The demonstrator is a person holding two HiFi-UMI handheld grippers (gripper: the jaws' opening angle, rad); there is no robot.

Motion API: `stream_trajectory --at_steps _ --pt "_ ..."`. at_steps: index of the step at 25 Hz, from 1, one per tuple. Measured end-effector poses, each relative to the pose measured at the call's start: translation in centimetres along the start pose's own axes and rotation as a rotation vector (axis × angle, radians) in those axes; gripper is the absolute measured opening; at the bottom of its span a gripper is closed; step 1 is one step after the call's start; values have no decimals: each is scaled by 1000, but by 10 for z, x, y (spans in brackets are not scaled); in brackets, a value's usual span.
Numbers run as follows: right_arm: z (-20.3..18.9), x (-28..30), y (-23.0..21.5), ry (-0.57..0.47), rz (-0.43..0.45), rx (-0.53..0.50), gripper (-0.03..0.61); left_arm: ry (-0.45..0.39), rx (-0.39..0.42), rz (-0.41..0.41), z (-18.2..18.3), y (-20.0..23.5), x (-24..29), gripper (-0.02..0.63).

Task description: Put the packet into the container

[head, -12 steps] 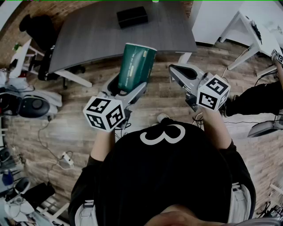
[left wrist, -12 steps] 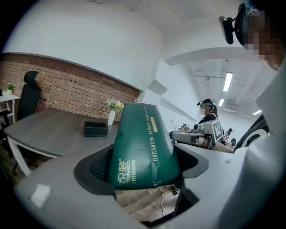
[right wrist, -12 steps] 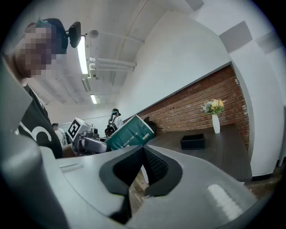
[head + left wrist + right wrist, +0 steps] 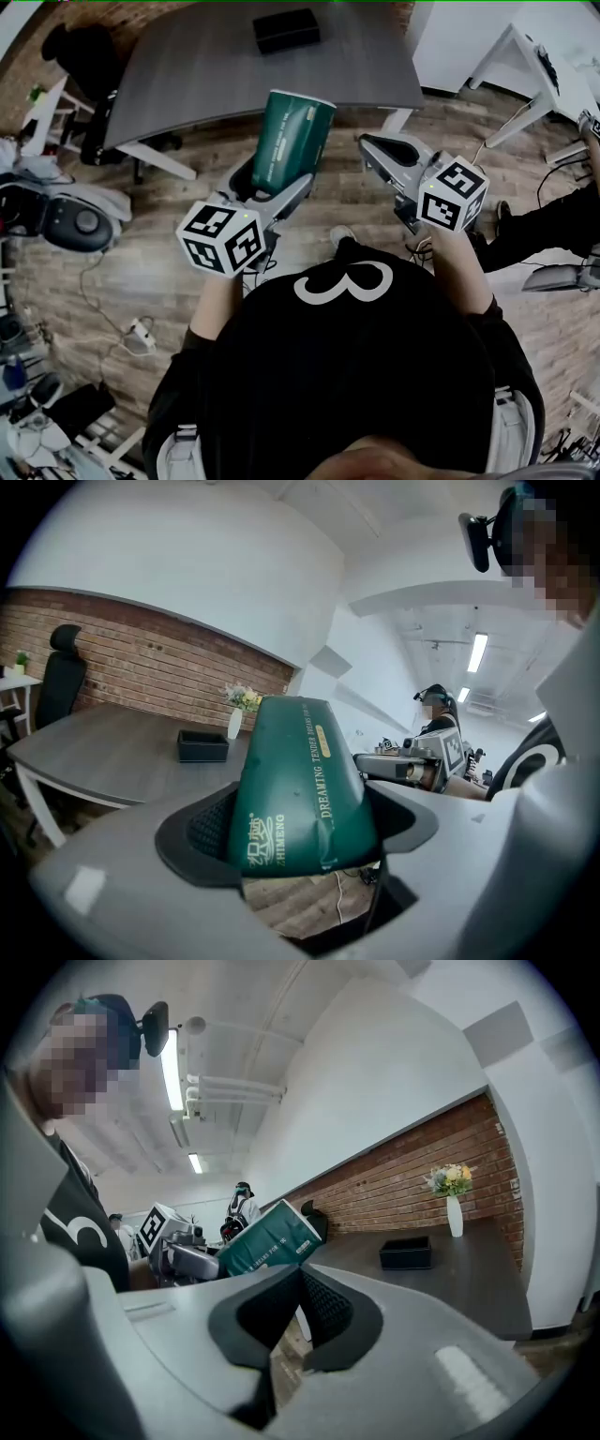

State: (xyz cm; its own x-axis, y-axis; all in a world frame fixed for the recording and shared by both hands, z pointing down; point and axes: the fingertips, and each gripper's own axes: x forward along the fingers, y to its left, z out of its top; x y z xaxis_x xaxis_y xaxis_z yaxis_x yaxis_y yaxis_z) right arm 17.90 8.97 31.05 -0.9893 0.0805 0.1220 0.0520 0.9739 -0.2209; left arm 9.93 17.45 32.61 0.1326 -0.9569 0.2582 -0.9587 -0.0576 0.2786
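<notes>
While the person is standing back from the table [image 4: 206, 75], stance: both grippers are hanging out over the wooden floor [image 4: 141, 262].
Left gripper [image 4: 272, 192]: its fingers are spreading wide and clamping the lower end of the green packet [image 4: 291, 141]; the pads are pressing into its sides and denting the wrapper.
Packet: it is standing up out of the left gripper with its top leaning slightly to the right. It is hanging above the floor at the near edge of the table, touching neither table nor container.
Right gripper [image 4: 367, 142]: its fingers are resting closed against each other and holding nothing. It is hovering just beside the packet, apart from it.
Container [image 4: 286, 30]: this black box is sitting on the far part of the grey table, well apart from the packet.
Vase [image 4: 234, 724]: it is standing on the table near the container, carrying flowers.
</notes>
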Motion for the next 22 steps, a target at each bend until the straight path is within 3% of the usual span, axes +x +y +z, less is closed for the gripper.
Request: stream_trajectory --at_steps 13,22 --pt "-7 54 -56 27 32 70 2 31 -47 49 2 57 37 428" --pt "20 129 -150 43 32 112 2 57 -47 60 39 136 109 428"
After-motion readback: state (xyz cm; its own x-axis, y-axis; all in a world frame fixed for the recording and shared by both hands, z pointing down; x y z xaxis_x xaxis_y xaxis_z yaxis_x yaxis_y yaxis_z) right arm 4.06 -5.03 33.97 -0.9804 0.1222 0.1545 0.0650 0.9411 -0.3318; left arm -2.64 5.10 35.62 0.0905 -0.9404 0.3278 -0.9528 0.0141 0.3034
